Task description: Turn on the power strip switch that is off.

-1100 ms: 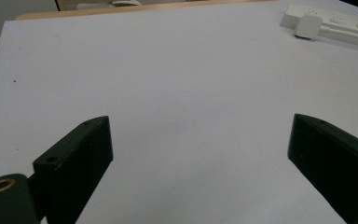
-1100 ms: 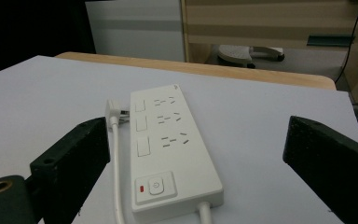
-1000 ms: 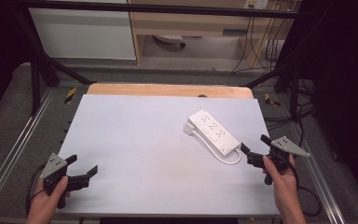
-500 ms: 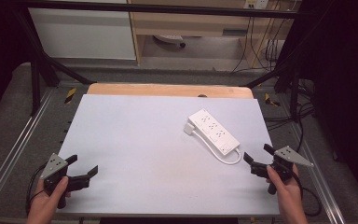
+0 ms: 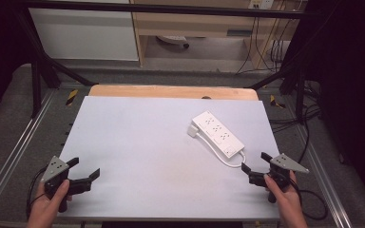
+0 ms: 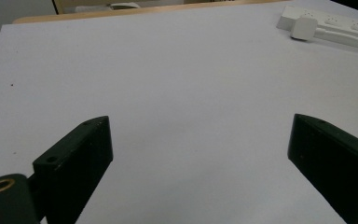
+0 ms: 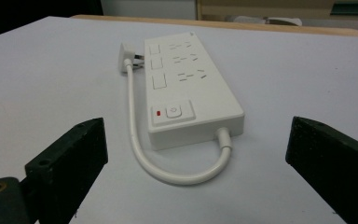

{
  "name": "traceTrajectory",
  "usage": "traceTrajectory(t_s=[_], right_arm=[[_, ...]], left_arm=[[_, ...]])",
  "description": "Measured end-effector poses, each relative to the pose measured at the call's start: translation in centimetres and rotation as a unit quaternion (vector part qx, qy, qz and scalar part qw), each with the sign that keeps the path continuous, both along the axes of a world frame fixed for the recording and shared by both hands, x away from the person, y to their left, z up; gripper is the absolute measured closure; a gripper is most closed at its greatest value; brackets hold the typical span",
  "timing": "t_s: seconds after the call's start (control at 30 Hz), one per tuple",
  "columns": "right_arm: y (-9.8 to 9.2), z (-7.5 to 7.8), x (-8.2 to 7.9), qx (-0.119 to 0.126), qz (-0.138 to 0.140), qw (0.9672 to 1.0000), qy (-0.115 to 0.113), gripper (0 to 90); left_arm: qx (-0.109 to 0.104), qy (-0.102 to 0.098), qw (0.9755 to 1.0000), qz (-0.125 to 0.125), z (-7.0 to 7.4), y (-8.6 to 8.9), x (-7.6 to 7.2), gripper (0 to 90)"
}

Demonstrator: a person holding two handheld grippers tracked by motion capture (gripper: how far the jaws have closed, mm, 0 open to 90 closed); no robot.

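Right gripper point(image 5: 255, 166), jaws wide, sits just short of the white power strip point(image 5: 217, 134), lined up on its switch end; left gripper point(image 5: 83, 170), also wide, idles well apart

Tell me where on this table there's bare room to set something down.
The whole stretch between the left tool and the power strip is bare, back to the wooden edge. It is crowded only front right, where strip, looped cord and right tool meet.
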State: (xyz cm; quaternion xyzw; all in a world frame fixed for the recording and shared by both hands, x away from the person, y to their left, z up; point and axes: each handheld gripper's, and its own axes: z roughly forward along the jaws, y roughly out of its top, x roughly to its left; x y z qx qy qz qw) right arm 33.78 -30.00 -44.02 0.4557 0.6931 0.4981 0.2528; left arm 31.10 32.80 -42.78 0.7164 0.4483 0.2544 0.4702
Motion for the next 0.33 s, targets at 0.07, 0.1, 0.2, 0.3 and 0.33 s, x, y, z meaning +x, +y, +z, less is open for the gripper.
traceTrajectory(t_s=[0.07, 0.1, 0.2, 0.3, 0.33], right_arm=[[0.5, -0.3, 0.2, -0.009, 0.008, 0.9999, 0.008, 5.8], [0.8, -0.5, 0.3, -0.013, 0.013, 0.9997, 0.012, 5.6], [2.0, -1.0, 0.7, -0.034, 0.03, 0.9986, 0.029, 4.7], [2.9, -1.4, 1.0, -0.061, 0.041, 0.9963, 0.044, 4.4], [3.1, -1.4, 1.1, -0.074, 0.039, 0.9954, 0.047, 4.5]], left_arm=[[0.002, 0.0, 1.0, -0.001, 0.0, 0.0, 0.0, 6.4], [0.001, 0.0, 1.0, -0.002, 0.0, 0.0, 0.0, 6.4], [0.001, 0.0, 1.0, -0.003, 0.0, -0.1, 0.0, 6.4], [0.001, -0.001, 1.0, -0.003, 0.1, 0.0, 0.0, 6.4], [0.002, -0.002, 1.0, -0.002, 0.1, 0.0, 0.0, 6.4]])
